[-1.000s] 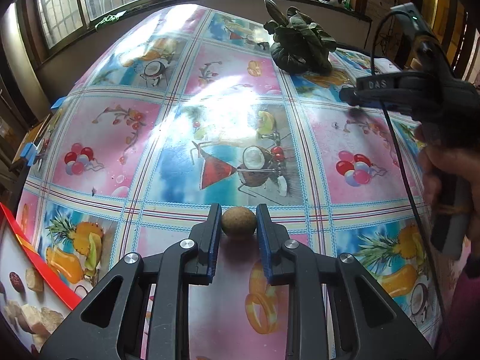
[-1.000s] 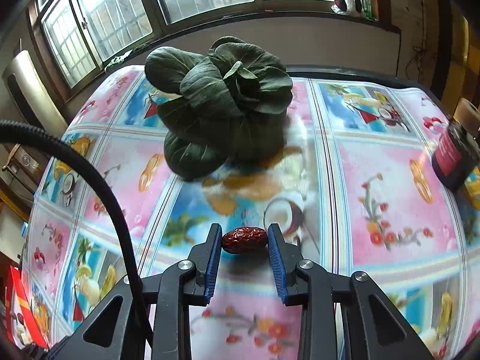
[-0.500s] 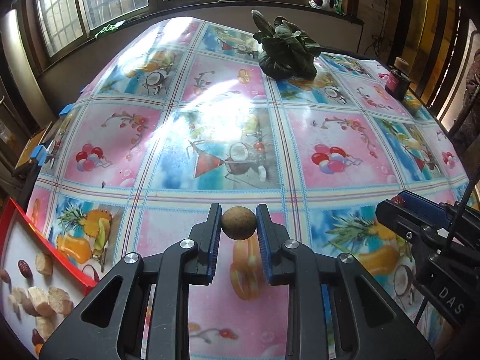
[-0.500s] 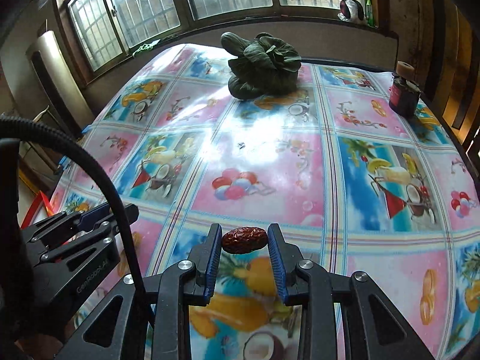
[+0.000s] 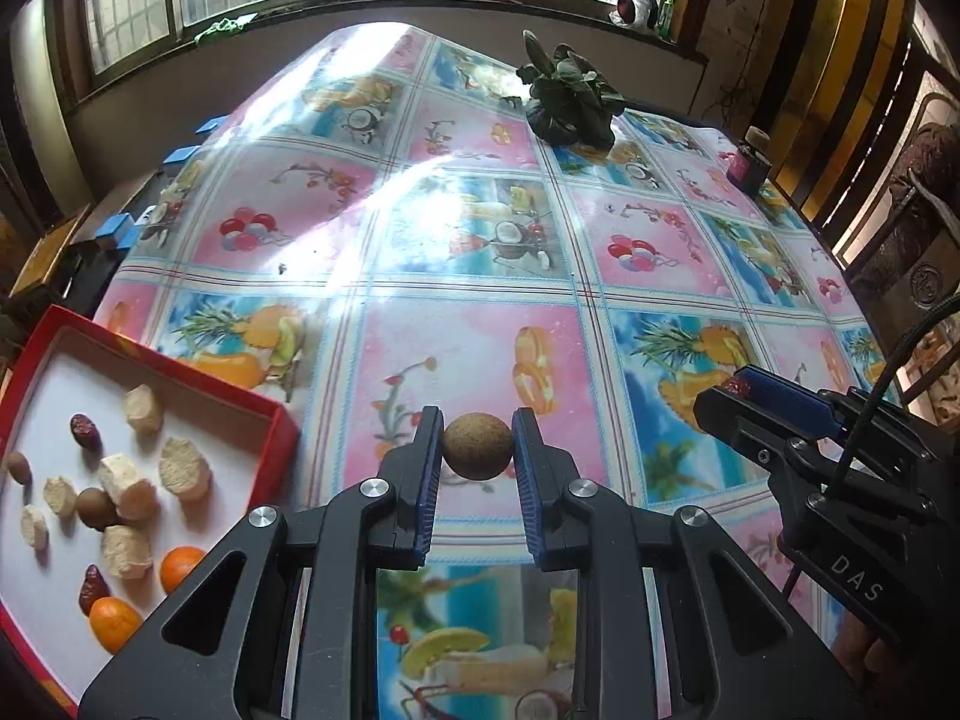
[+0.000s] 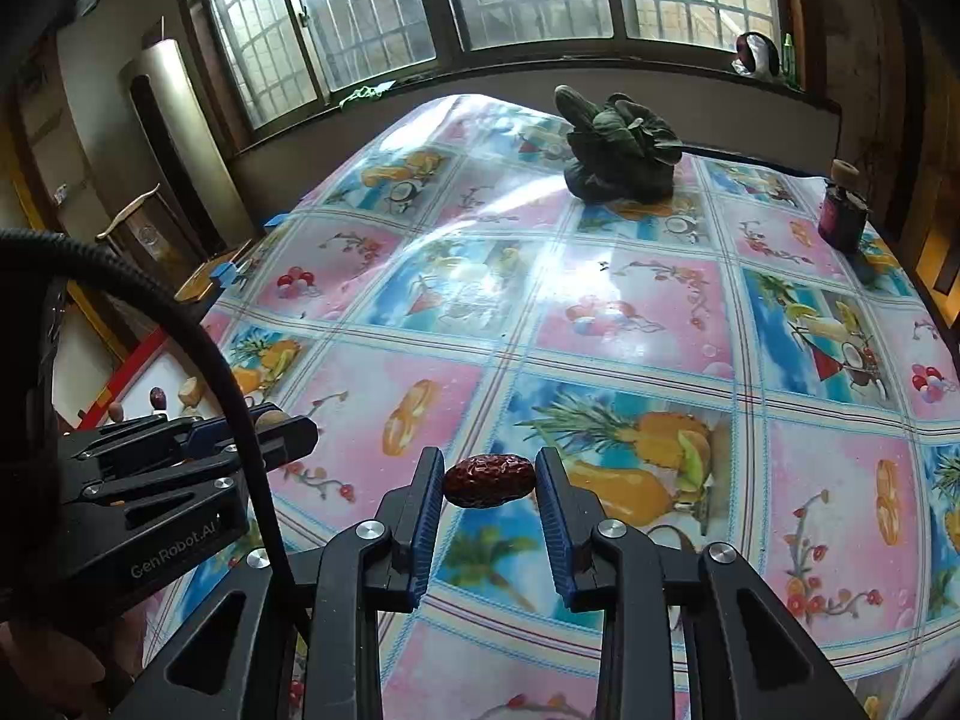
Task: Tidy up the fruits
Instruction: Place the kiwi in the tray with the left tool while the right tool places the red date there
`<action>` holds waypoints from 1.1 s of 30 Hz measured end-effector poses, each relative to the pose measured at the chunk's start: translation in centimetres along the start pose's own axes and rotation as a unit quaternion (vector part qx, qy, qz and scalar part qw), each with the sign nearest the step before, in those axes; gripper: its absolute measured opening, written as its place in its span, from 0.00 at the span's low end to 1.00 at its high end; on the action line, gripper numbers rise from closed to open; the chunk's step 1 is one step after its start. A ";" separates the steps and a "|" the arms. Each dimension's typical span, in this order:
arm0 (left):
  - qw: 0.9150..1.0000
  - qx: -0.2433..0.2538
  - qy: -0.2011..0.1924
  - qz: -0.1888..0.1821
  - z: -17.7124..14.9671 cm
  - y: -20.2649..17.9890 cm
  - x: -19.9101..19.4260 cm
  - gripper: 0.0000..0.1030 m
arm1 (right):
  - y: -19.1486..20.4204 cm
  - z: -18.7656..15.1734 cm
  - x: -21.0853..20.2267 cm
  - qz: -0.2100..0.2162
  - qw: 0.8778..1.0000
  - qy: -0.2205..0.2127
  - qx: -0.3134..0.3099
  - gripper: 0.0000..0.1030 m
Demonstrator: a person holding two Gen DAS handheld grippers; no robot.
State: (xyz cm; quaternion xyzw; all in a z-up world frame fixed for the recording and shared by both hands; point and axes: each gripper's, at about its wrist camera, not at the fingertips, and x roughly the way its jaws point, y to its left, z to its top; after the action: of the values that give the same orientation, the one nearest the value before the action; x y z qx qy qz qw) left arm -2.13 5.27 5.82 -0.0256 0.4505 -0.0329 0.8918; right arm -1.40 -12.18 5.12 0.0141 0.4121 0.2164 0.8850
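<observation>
The left gripper [image 5: 478, 447] was clamped on a round brown longan [image 5: 478, 447], while the right gripper [image 6: 489, 480] pinched a wrinkled red date [image 6: 489, 480] above the tablecloth [image 6: 630, 312]. Only the left view showed the red tray's [image 5: 273, 420] oranges [image 5: 180, 567] clearly.

In the left wrist view, the box [image 5: 273, 414] sits on the table [image 5: 480, 276] at the lower left of the frame, with fruit pieces [image 5: 138, 480] lying inside it. The leafy vegetable [image 5: 570, 99] rests on the table at upper centre-right, the jar [image 5: 750, 159] further right near the table's edge. The right hand-held gripper [image 5: 741, 387] occupies the lower right, well apart from the box.
</observation>
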 end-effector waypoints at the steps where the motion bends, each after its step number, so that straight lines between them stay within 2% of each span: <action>1: 1.000 0.002 -0.003 0.003 -0.3 0.3 -0.5 0.22 | 0.5 -0.1 -0.1 0.004 1.000 0.000 -0.002 0.29; 7: 1.000 -0.001 -0.014 0.013 -2.0 2.7 -3.1 0.22 | 3.5 -0.6 -0.2 0.027 0.999 -0.001 -0.024 0.29; 11: 1.000 -0.015 -0.011 0.000 -3.1 5.0 -4.5 0.22 | 5.8 -0.6 -0.5 0.040 0.998 -0.005 -0.045 0.29; 13: 1.000 -0.021 -0.014 0.005 -3.7 6.1 -5.1 0.22 | 7.0 -0.6 -0.5 0.047 0.997 -0.005 -0.055 0.29; 17: 0.999 -0.035 -0.018 0.026 -4.6 8.5 -6.3 0.22 | 9.2 -0.4 -0.4 0.061 0.995 -0.006 -0.073 0.29; 22: 0.996 -0.050 -0.029 0.069 -5.7 11.4 -7.7 0.22 | 12.3 -0.3 0.1 0.082 0.992 -0.002 -0.098 0.29; 27: 0.991 -0.064 -0.037 0.116 -6.8 14.1 -8.4 0.22 | 15.2 -0.4 1.1 0.100 0.987 0.009 -0.125 0.29; 33: 0.984 -0.085 -0.037 0.150 -8.1 16.9 -8.6 0.22 | 18.5 -0.4 2.2 0.122 0.981 0.017 -0.152 0.29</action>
State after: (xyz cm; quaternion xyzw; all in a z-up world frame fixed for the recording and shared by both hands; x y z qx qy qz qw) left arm -13.18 22.66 6.66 -0.0346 0.4170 0.1409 0.8973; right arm -7.28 5.36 6.99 -0.0738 0.3846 0.3827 0.8368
